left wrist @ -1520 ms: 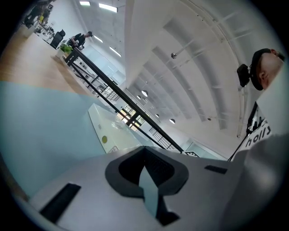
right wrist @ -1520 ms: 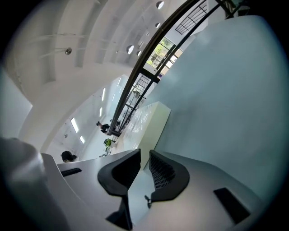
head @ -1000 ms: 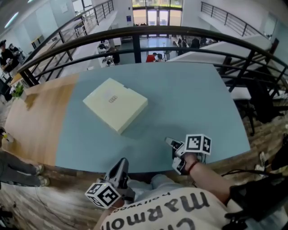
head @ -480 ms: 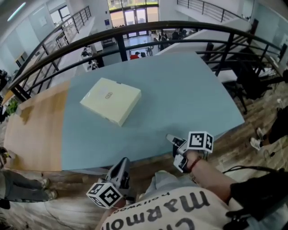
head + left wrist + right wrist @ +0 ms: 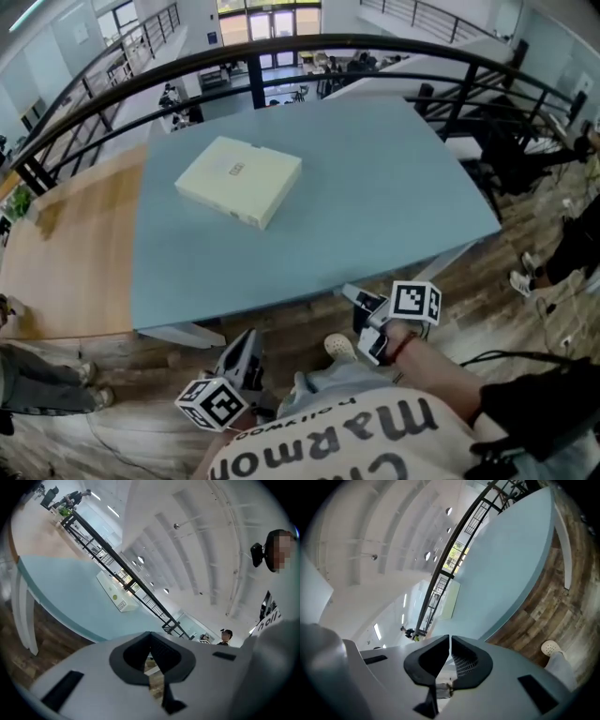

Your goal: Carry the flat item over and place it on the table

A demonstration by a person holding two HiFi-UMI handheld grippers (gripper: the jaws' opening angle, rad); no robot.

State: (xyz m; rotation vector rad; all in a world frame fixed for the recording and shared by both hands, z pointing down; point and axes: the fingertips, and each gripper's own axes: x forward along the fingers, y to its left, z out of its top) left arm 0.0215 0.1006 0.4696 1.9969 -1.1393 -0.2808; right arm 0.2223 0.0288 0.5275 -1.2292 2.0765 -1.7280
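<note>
Black curved railing beyond blue table, cream flat box atop

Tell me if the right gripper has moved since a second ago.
Yes. The right gripper has backed off the table edge, now over the floor.

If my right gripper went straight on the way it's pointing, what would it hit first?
Probably the blue table, near its front edge: the right gripper, jaws shut and empty, aims at its top well short of the cream box. Depth is unclear; it may catch the edge itself.
</note>
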